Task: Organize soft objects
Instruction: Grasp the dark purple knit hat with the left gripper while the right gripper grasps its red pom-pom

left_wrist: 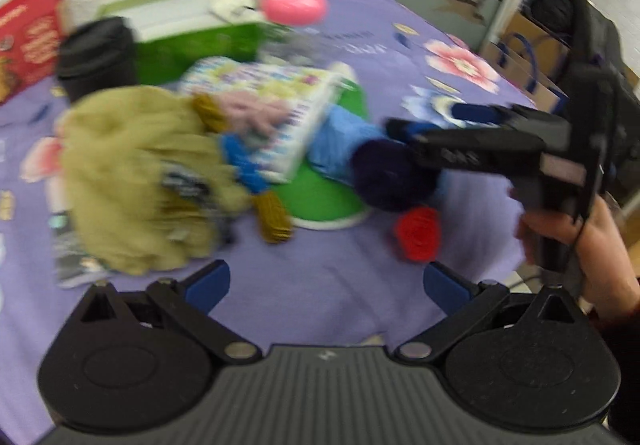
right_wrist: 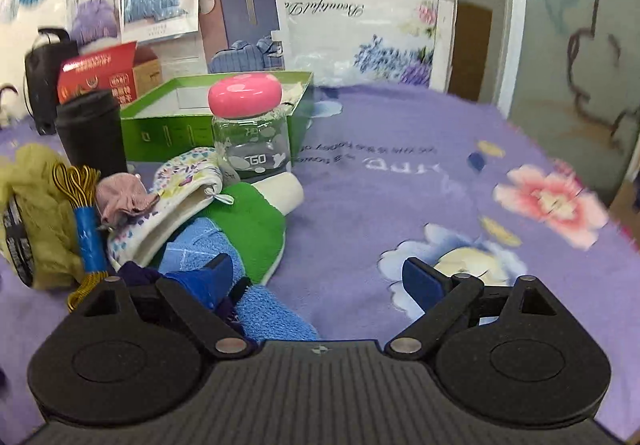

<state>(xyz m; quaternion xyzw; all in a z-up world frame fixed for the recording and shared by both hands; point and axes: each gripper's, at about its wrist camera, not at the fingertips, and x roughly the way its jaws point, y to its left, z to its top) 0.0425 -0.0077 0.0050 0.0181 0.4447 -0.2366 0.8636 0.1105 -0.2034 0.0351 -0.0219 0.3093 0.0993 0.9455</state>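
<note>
1. Left wrist view, badly blurred: the left gripper hangs empty with its jaws spread wide over the purple floral cloth, just short of the pile of soft things.
2. Right wrist view is sharper: the right gripper is also spread wide and holds nothing. Its left finger sits over the blue towel and a dark navy ball — whether it touches either I cannot tell.
3. The soft things lie heaped together left of centre: a yellow-green mesh puff, a floral pouch, a green slipper, a pink cloth wad. A red ball lies apart, near the left gripper.
4. Behind the heap stand a glass jar with a pink lid, a black cup and an open green box.
5. Risks, as I judge them: a pull on the towel may drag the slipper and pouch along, since they overlap. A wide sweep towards the box could knock the jar over — it stands just in front of it. The gold cord could snag a finger.
</note>
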